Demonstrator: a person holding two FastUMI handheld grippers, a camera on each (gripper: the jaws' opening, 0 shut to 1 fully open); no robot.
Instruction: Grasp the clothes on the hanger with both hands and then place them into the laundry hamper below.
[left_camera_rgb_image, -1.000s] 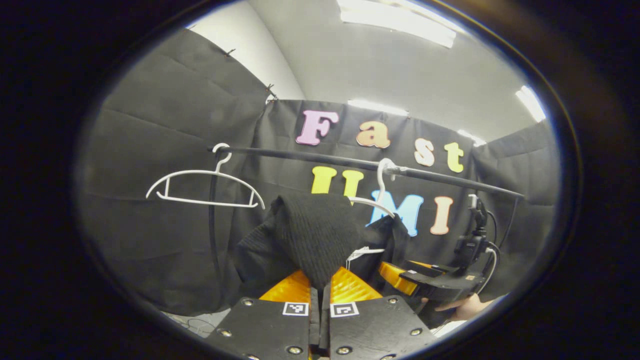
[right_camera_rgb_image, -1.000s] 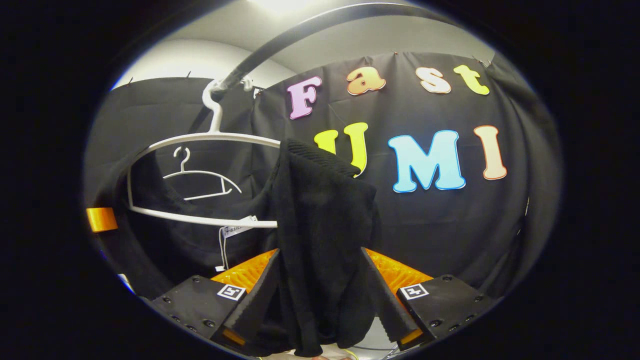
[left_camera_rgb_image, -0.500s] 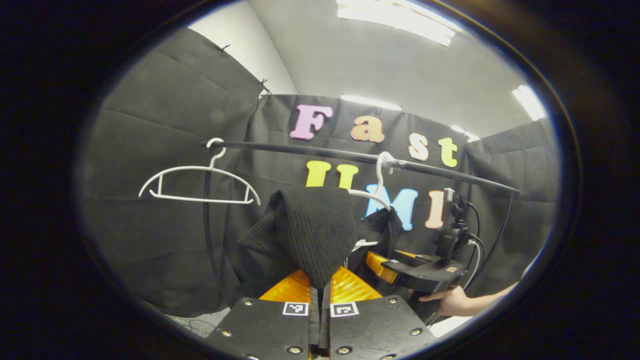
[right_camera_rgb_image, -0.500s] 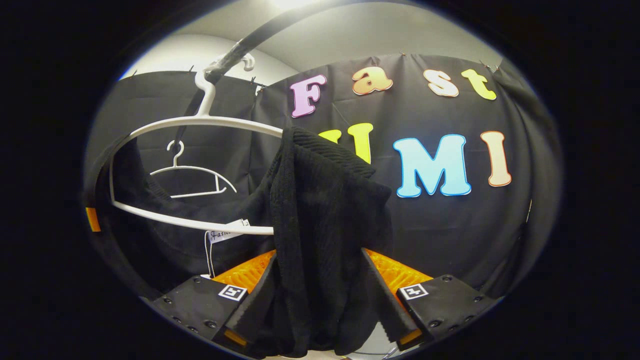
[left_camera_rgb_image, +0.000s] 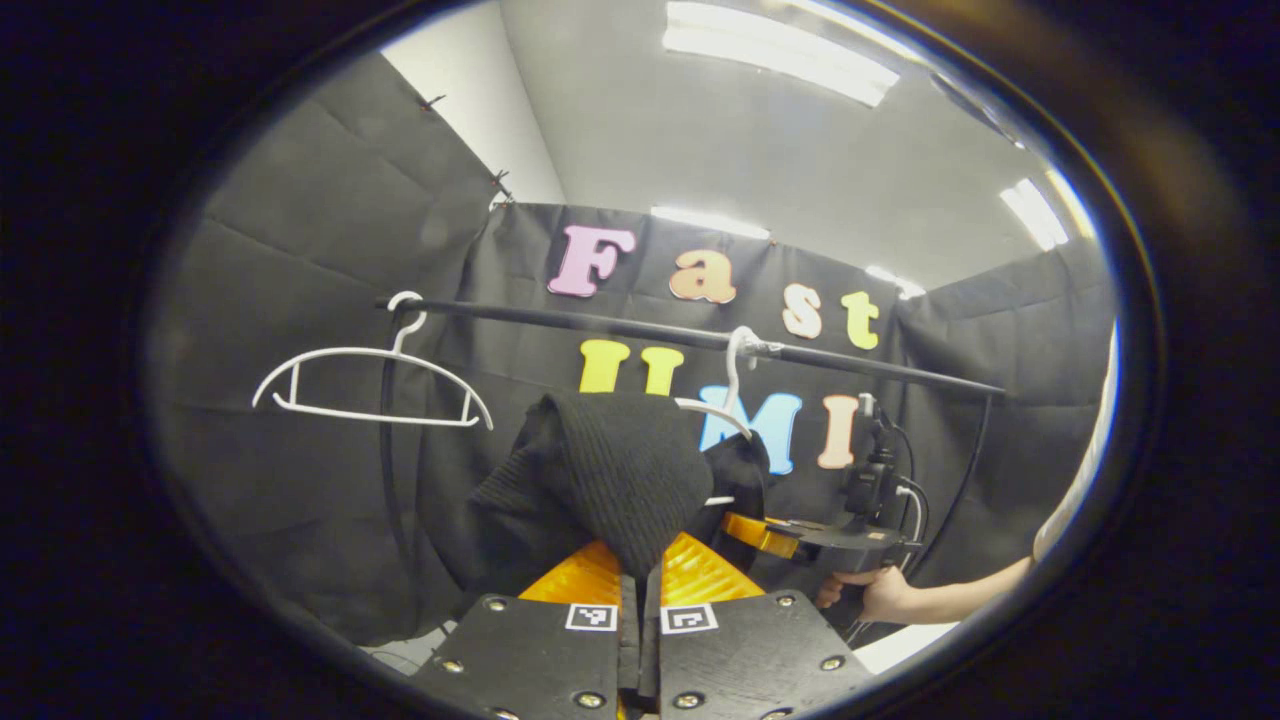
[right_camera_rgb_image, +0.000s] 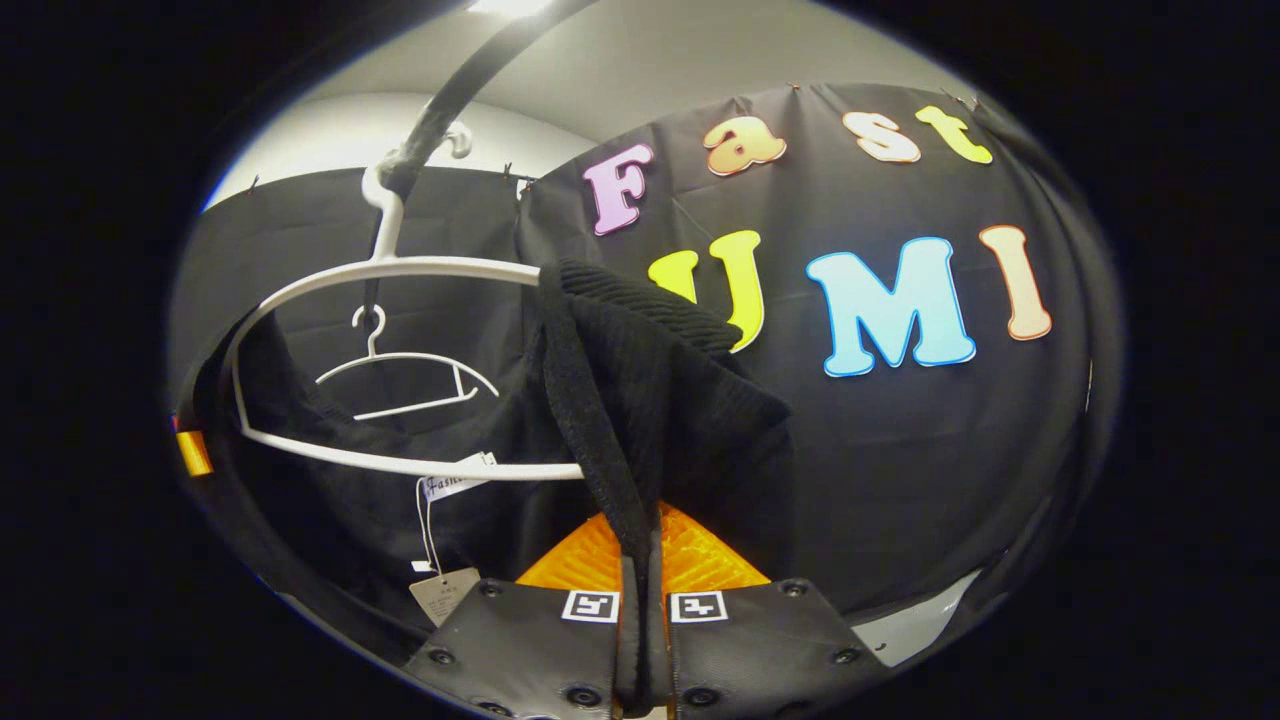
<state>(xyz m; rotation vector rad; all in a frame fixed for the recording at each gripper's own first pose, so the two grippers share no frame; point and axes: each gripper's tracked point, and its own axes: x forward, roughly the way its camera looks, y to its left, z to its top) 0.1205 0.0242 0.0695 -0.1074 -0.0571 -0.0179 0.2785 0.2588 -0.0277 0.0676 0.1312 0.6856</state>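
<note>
Change: my right gripper (right_camera_rgb_image: 642, 590) has closed its fingers on the sweater (right_camera_rgb_image: 650, 400); a second ago they stood apart around it.
Left gripper (left_camera_rgb_image: 640, 600): fingers pinched on the other shoulder fold.
Sweater: draped on the white hanger (right_camera_rgb_image: 400, 270) under the rail (left_camera_rgb_image: 700, 340).
Handling: I judge it soft, light, stretchy knit; it may snag on the hanger ends.
Hold: shoulder folds, both sides.
Hamper: below, I presume.

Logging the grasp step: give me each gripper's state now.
Left gripper: closed on the black sweater.
Right gripper: closed on the black sweater, which hangs on the white hanger.
</note>
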